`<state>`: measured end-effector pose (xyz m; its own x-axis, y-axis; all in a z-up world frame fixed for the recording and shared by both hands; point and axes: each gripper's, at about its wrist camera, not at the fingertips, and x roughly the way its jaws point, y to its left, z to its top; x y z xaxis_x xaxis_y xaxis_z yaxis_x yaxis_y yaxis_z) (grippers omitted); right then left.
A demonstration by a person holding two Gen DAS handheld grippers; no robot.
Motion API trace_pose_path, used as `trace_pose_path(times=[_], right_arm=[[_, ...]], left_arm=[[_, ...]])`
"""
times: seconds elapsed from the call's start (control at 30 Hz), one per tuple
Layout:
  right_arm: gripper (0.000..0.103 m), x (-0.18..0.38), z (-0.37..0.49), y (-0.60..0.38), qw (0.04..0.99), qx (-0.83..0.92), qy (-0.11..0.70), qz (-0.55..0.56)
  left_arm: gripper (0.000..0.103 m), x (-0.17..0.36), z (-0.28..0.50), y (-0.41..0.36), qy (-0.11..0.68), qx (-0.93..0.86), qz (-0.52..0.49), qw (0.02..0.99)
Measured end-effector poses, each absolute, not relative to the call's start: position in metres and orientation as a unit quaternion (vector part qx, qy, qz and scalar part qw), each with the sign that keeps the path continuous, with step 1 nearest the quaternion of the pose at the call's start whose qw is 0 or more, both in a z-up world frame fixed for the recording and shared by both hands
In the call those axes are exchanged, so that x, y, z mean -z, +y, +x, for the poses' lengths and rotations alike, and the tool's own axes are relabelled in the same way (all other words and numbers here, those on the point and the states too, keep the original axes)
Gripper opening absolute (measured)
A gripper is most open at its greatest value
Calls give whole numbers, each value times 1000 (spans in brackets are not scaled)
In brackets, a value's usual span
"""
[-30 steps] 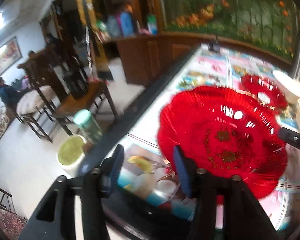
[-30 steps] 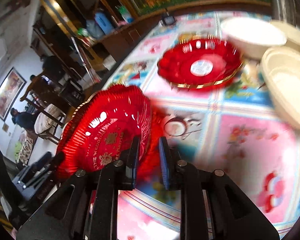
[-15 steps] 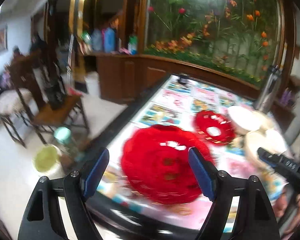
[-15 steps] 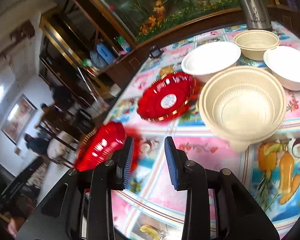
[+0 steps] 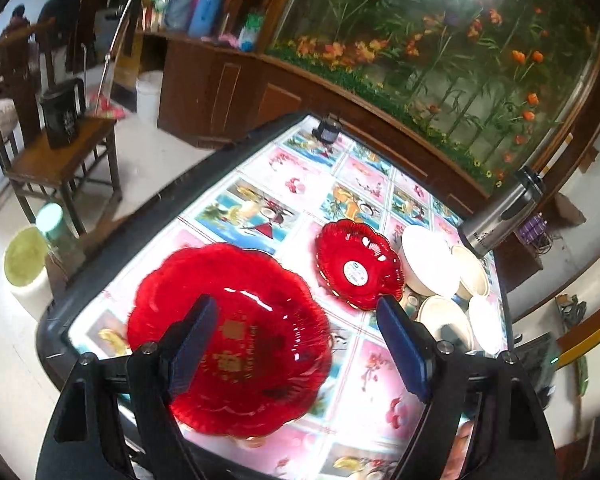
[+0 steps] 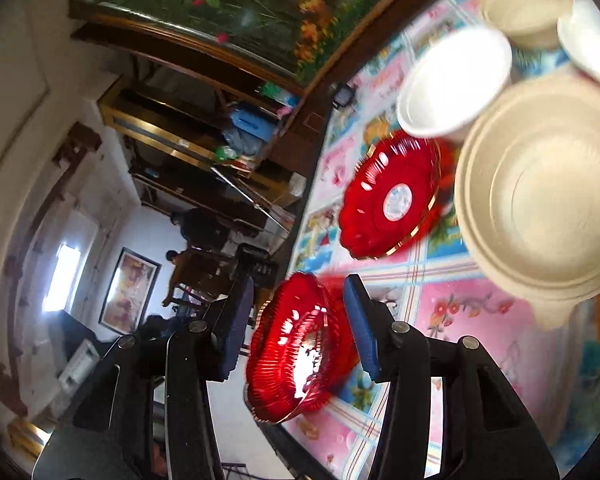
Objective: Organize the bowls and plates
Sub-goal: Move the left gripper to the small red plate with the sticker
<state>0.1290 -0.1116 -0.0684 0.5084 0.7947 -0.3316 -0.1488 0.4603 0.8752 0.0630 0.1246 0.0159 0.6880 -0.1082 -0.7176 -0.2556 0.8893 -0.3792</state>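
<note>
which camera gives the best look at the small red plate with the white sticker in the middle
The left wrist view: the small red plate sits sharp and whole on the table, scalloped rim and sticker clear. The right wrist view shows it larger but tilted and motion-blurred.

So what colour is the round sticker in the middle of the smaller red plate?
White, with a bit of blue print, on the smaller red scalloped plate; the left wrist view shows it best.
</note>
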Motion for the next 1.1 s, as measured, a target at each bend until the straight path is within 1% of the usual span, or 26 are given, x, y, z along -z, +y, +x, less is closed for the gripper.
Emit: trace_pose_path(times=[0.27, 0.43, 0.5, 0.67, 0.83, 0.97, 1.1], right_arm=[[48, 117, 164, -74, 723, -311, 436, 437], [48, 132, 174, -88, 720, -273, 464, 438], [48, 133, 177, -99, 722, -255, 470, 439], [48, 121, 183, -131, 773, -188, 453, 402], [48, 121, 200, -161, 777, -164, 442, 417], [48, 120, 219, -160, 764, -187, 441, 432], [48, 119, 234, -148, 768, -176, 447, 424]], left_arm=[[82, -3, 107, 105, 435, -31, -251, 864], [82, 10, 126, 87, 449, -24, -258, 855], [82, 16, 133, 79, 455, -22, -266, 850], [82, 39, 148, 56, 483, -11, -281, 829], [82, 59, 157, 40, 506, -7, -290, 812], [82, 63, 167, 44, 512, -26, -286, 810], [82, 53, 190, 70, 500, -61, -268, 821]])
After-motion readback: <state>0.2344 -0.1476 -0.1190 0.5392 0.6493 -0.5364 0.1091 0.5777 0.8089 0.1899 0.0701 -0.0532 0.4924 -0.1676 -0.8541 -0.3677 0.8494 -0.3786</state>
